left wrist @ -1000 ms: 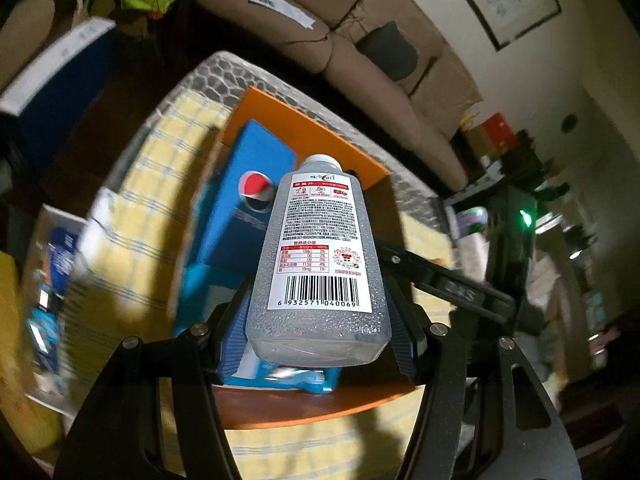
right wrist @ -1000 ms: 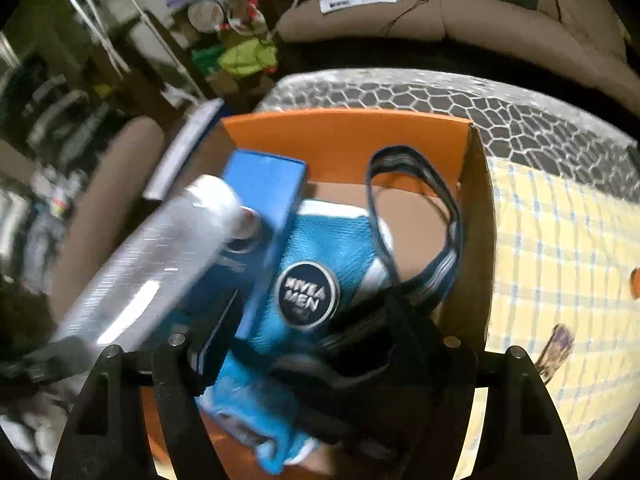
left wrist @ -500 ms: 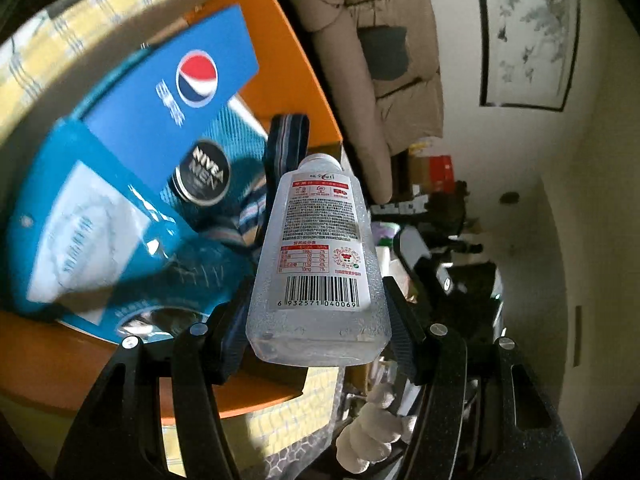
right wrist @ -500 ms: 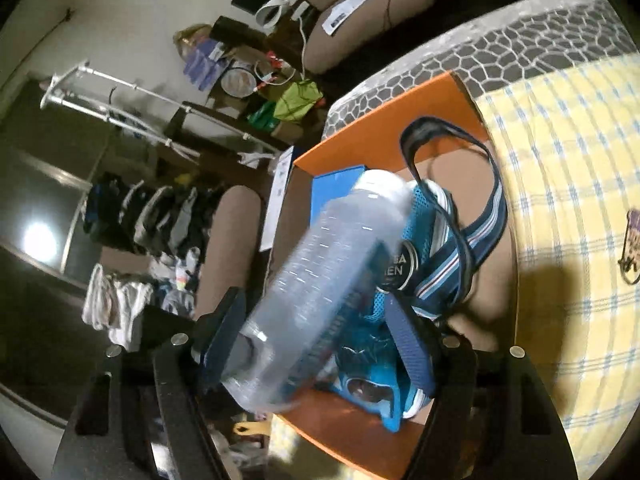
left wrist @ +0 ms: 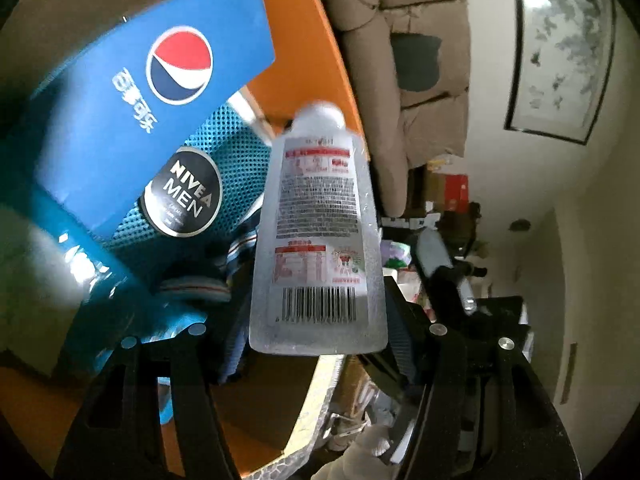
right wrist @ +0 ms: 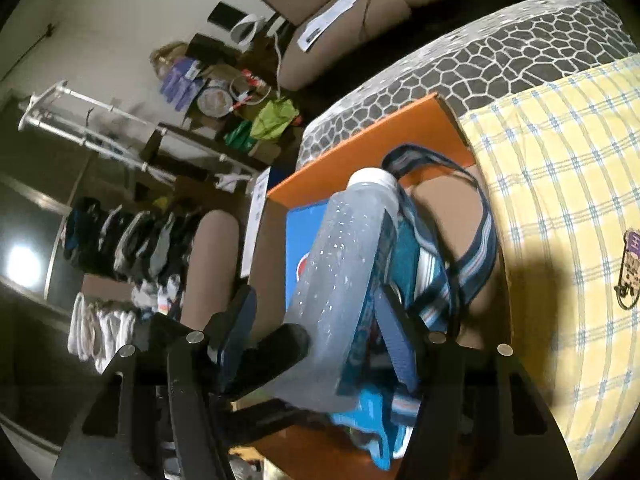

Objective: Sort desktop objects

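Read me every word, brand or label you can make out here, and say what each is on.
"NIVEA MEN": round black tin.
Pepsi globe logo with white Chinese characters: blue box.
Clear bottle label: barcode and fine print, too blurred to read.
Small tag on yellow cloth: unreadable.

- One clear plastic bottle (left wrist: pixel 318 236) with a white cap and a white label with a barcode.
- One big orange cardboard box (right wrist: pixel 372 160).
- One flat blue box (left wrist: pixel 160 120) with a red, white and blue round logo.
- One round dark tin (left wrist: pixel 183 192) with white letters on its lid.
- One bright blue mesh bag (left wrist: pixel 236 152).
- One striped blue and white strap (right wrist: pixel 476 240).
- One yellow checked cloth (right wrist: pixel 568 184).
- One brown sofa (left wrist: pixel 404 40).
- One framed picture (left wrist: pixel 560 48) on the wall.
- Two black grippers: the left gripper (left wrist: pixel 316 332) and the right gripper (right wrist: pixel 316 320).
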The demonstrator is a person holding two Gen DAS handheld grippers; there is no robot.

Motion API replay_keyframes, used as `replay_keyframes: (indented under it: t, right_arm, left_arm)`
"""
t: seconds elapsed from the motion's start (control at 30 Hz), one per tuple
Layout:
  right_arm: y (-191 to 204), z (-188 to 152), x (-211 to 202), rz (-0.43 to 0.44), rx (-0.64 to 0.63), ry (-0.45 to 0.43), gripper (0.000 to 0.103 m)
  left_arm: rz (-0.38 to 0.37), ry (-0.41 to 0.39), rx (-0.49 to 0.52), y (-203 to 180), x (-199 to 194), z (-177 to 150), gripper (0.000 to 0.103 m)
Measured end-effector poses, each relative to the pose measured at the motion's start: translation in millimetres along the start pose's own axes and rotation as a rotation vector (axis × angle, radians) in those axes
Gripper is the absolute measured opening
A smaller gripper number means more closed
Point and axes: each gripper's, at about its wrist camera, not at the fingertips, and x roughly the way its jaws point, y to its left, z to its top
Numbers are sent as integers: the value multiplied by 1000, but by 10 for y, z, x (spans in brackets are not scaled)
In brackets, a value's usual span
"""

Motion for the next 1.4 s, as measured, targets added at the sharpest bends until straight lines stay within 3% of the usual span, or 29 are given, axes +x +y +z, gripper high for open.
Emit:
replay_keyframes:
  t: [0.17, 0.2, 0.27, 0.43, 0.57, 0.8, 0.9, 1.1, 1.3, 1.4]
  right_arm:
    - [-121, 45, 100, 3, 37, 3, 64]
    - [-134, 48, 119, 13, 44, 8, 64]
    - [-119, 47, 172, 17, 36, 30, 64]
    - [-96, -8, 250, 85, 71, 54, 64]
    - [-1, -39, 338, 142, 83, 81, 64]
    - [168, -27, 503, 184, 82, 144, 65]
    - [199, 6, 406, 135, 40, 123, 67]
    - [255, 20, 126, -71, -114, 82, 75]
    - [241, -67, -90, -165, -197, 45, 78]
    - [310, -137, -227, -225, -279, 10, 78]
  left_arm:
    - [93, 51, 63, -39, 162, 9, 74]
    - [99, 50, 95, -66, 142, -10, 84]
    - [117, 39, 172, -148, 59, -56, 93]
    - [173, 15, 254, -233, -158, -101, 94]
    - [287, 9, 375, -337, -182, -115, 94]
    - [253, 90, 410, -453, 20, -110, 90]
    - [239, 96, 408, -503, 82, -130, 91]
    - [254, 74, 414, -570, -61, -185, 92]
    - [364, -38, 568, -782, -449, -199, 93]
    - [461, -74, 655, -802, -539, -156, 93]
